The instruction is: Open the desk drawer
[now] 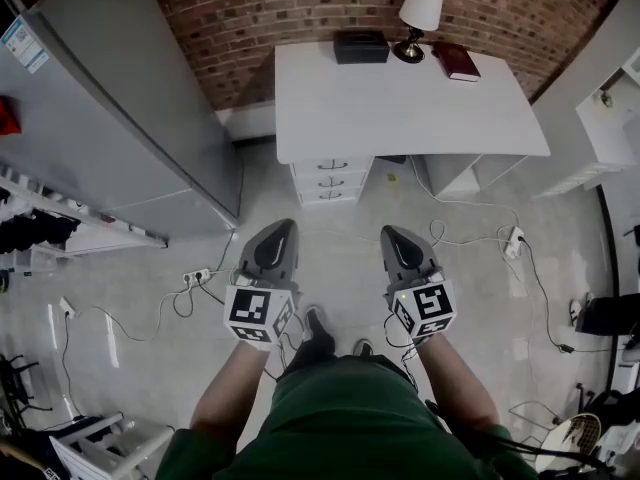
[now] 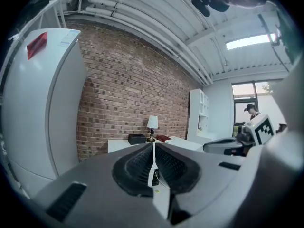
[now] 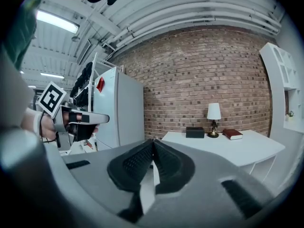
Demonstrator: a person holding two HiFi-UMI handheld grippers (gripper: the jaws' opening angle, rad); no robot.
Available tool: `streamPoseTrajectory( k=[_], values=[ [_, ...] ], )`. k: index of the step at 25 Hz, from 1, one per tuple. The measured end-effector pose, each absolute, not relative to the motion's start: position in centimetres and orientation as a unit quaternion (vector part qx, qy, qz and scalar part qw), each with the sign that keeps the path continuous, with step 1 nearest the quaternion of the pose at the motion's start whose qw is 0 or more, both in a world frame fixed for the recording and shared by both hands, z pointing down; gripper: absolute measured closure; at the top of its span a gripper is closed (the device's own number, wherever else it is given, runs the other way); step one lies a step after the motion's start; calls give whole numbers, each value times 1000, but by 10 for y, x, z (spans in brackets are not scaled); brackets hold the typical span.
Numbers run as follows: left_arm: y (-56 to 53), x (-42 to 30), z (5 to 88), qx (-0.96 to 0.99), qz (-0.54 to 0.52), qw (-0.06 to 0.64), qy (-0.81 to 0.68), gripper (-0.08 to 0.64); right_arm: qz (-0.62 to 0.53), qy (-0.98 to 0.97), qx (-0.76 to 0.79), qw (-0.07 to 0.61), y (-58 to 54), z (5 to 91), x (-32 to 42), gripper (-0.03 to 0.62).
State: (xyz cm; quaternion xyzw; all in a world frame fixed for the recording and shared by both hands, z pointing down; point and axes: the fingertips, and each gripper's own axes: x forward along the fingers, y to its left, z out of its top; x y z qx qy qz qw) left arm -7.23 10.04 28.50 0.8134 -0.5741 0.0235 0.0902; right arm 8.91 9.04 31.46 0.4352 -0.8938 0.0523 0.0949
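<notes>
A white desk (image 1: 400, 108) stands against the brick wall, with a stack of three drawers (image 1: 331, 180) under its left end, all closed. My left gripper (image 1: 284, 225) and right gripper (image 1: 387, 232) hang side by side over the floor, well short of the desk, pointing toward it. Both have their jaws together and hold nothing. In the left gripper view the desk (image 2: 124, 143) shows far off past the closed pads; the right gripper view shows the desk (image 3: 228, 145) the same way.
A grey refrigerator (image 1: 130, 118) stands left of the desk. On the desk are a lamp (image 1: 418, 13), a black box (image 1: 360, 46) and a red book (image 1: 456, 61). Cables and power strips (image 1: 515, 240) lie on the floor. White shelving (image 1: 615, 98) is at right.
</notes>
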Motion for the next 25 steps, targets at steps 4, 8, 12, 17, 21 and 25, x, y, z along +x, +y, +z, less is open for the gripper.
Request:
streamPoseTrajectory(
  k=[4, 8, 12, 17, 21, 25],
  values=[
    [80, -86, 292, 819, 24, 95, -565, 548, 59, -888, 445, 97, 75, 321, 76, 591],
    [68, -97, 299, 823, 26, 97, -559, 548, 70, -885, 451, 92, 64, 327, 66, 591],
    [60, -101, 308, 825, 32, 102, -555, 548, 87, -883, 452, 90, 54, 339, 60, 591],
    [43, -91, 325, 828, 47, 109, -548, 548, 107, -880, 455, 91, 33, 360, 64, 591],
    [21, -84, 337, 827, 61, 113, -548, 548, 121, -878, 454, 93, 11, 376, 71, 591],
    [-10, -79, 352, 822, 74, 126, -550, 548, 138, -877, 451, 91, -20, 391, 75, 591]
  ],
)
